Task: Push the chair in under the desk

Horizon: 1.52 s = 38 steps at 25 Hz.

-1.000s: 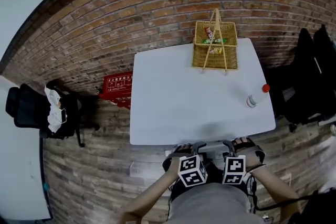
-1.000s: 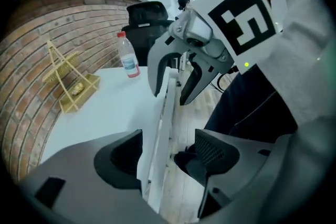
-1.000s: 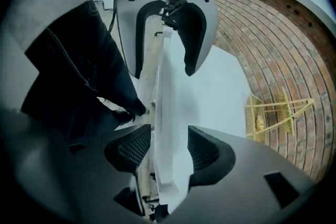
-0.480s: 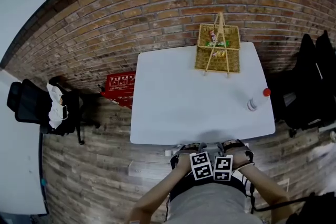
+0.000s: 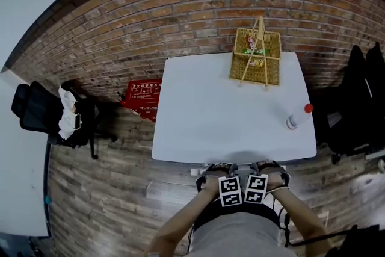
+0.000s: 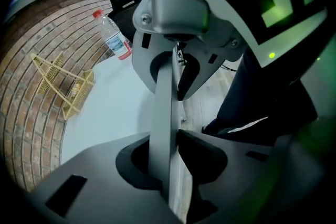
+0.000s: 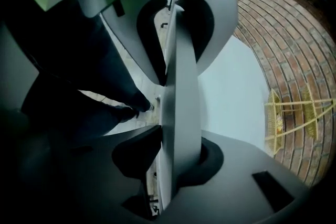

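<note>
The white desk (image 5: 216, 123) stands against a brick wall. My two grippers sit side by side at its near edge, under my forearms. The left gripper (image 5: 215, 169) and right gripper (image 5: 264, 167) each straddle that edge. In the left gripper view the desk's thin edge (image 6: 163, 113) runs between the left gripper's (image 6: 170, 162) closing jaws, whose pads press on it. The right gripper view shows the same: the edge (image 7: 181, 86) is pinched in the right gripper (image 7: 176, 160). A black office chair (image 5: 42, 117) with white cloth on it stands far left, apart from the desk.
A wicker basket (image 5: 255, 57) sits at the desk's far right corner, and a red-capped bottle (image 5: 296, 117) near its right edge. A red crate (image 5: 144, 96) lies on the floor to the desk's left. Dark chairs (image 5: 355, 99) crowd the right side.
Both grippers have drawn closer together at the desk's near edge. The view has shifted slightly, so the desk sits a little further right.
</note>
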### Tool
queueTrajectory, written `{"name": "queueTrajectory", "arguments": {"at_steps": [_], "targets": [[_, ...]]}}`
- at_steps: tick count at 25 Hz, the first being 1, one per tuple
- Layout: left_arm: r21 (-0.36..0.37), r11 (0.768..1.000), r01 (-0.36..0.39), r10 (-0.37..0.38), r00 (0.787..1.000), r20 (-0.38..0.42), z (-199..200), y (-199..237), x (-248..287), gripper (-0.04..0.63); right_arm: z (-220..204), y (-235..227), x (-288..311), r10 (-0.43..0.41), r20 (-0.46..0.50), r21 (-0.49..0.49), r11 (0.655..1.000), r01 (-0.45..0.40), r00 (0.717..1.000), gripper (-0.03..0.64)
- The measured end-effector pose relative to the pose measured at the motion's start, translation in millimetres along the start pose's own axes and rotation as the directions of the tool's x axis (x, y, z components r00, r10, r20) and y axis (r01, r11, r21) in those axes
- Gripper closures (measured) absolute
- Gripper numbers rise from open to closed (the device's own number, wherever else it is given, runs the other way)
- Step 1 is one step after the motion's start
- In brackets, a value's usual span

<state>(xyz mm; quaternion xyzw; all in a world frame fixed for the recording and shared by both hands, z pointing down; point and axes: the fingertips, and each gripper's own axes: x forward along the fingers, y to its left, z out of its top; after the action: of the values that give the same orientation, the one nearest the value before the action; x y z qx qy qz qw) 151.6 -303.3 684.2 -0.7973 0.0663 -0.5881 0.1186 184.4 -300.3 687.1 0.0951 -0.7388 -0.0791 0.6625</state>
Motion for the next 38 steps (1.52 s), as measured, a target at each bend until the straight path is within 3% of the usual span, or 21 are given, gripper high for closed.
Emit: {"name": "queueTrajectory", "arguments": {"at_steps": [7, 15, 26, 31, 38], "targets": [[-0.030, 0.998, 0.060, -0.061, 0.998, -0.031, -0.9, -6.0, -2.8, 0.505, -0.7, 6.2, -3.0, 0.080, 0.025, 0.056, 0.995, -0.082, 0.996, 0.531], [0.043, 0.992, 0.122, -0.119, 0.990, -0.082, -9.6, -65.8, -24.3, 0.505, 17.2, 73.7, -22.7, 0.208, 0.072, 0.133, 0.967, -0.216, 0.975, 0.531], [0.056, 0.986, 0.156, -0.148, 0.981, -0.125, -20.1, -189.1, -60.5, 0.506, 41.2, 197.1, -50.7, 0.217, 0.085, 0.160, 0.960, -0.228, 0.973, 0.531], [0.103, 0.981, 0.164, -0.153, 0.983, -0.105, -35.5, -251.6, -82.9, 0.506, 64.0, 261.1, -63.9, 0.214, 0.084, 0.204, 0.952, -0.227, 0.973, 0.531], [0.164, 0.957, 0.240, -0.227, 0.969, -0.096, -43.1, -333.0, -111.3, 0.511, 80.5, 341.7, -86.4, 0.212, 0.062, 0.229, 0.948, -0.221, 0.975, 0.531]]}}
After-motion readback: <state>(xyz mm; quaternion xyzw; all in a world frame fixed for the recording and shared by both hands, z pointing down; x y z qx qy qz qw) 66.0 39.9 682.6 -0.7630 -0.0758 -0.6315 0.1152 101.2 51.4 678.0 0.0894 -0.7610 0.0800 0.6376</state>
